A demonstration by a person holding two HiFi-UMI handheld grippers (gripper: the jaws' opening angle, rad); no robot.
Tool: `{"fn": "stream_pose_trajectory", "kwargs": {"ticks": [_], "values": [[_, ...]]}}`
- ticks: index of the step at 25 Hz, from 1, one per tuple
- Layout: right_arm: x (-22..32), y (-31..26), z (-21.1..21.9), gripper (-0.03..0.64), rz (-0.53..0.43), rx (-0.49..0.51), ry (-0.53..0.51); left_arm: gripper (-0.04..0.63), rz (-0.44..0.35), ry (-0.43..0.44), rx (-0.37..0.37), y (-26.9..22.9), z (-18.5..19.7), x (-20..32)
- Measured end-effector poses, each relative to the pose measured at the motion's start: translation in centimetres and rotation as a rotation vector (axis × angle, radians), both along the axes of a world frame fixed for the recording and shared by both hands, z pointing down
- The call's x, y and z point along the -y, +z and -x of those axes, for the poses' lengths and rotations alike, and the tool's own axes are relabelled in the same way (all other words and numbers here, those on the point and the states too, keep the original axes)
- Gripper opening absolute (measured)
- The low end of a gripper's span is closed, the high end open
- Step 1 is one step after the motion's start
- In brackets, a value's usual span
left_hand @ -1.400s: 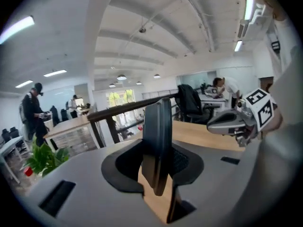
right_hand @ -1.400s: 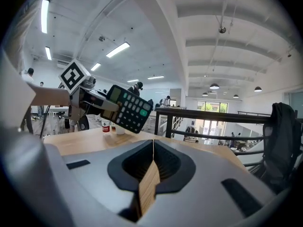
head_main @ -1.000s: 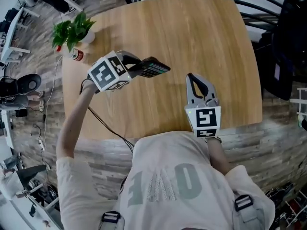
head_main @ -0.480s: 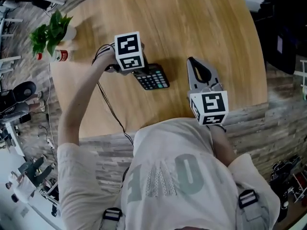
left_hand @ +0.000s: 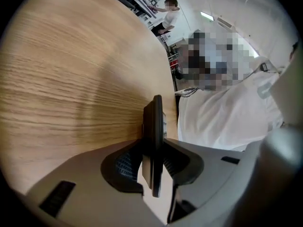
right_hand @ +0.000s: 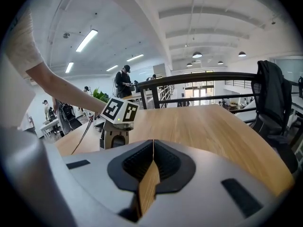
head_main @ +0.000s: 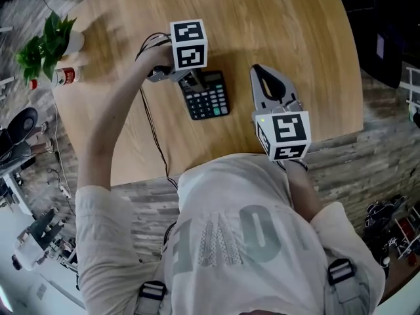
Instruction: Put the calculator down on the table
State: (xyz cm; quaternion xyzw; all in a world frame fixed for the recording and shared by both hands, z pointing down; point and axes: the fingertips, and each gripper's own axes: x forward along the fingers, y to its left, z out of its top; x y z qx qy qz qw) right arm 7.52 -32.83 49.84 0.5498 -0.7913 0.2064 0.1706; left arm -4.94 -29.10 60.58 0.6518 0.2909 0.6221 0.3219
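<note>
Left gripper (head_main: 192, 80) pinches slim black calculator (head_main: 209, 101), seemingly touching wood-grain table (head_main: 282, 31).

A pale short-sleeved T-shirt (head_main: 216, 199) with grey print and buckled shoulder straps (head_main: 339, 272) is worn. The left gripper (head_main: 194, 79) and right gripper (head_main: 256, 70) are recorded as grey, each capped by a white, black-marked cube (head_main: 189, 44). A black cable (head_main: 152, 131) is attached to the left one.

A calculator (head_main: 207, 97) lies on the worktop (head_main: 262, 31), its far end between the jaws of the left gripper (head_main: 190, 79). The right gripper (head_main: 261, 72) is just right of it. A potted plant (head_main: 46, 41) stands at the worktop's left edge.
</note>
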Motion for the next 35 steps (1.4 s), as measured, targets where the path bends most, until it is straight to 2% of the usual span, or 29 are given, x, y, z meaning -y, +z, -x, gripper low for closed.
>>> {"fn": "stream_pose_trajectory", "kwargs": {"ticks": [4, 12, 21, 30, 35], "values": [[0.1, 0.6, -0.3, 0.020, 0.016, -0.006, 0.012, 0.117, 0.023, -0.009, 0.000, 0.7, -0.1, 0.2], [0.4, 1.3, -0.2, 0.020, 0.033, -0.067, 0.002, 0.125, -0.031, 0.019, -0.012, 1.3, -0.3, 0.5], [-0.7, 0.7, 0.5, 0.020, 0.013, -0.082, -0.016, 0.174, -0.229, -0.021, -0.074, 1.4, -0.4, 1.3], [-2.4, -0.7, 1.3, 0.020, -0.027, -0.096, -0.030, 0.288, -0.521, -0.073, -0.107, 1.6, -0.1, 3.2], [-3.5, -1.5, 1.5, 0.020, -0.042, -0.083, -0.040, 0.302, -0.693, -0.085, -0.171, 0.6, -0.2, 3.7]]}}
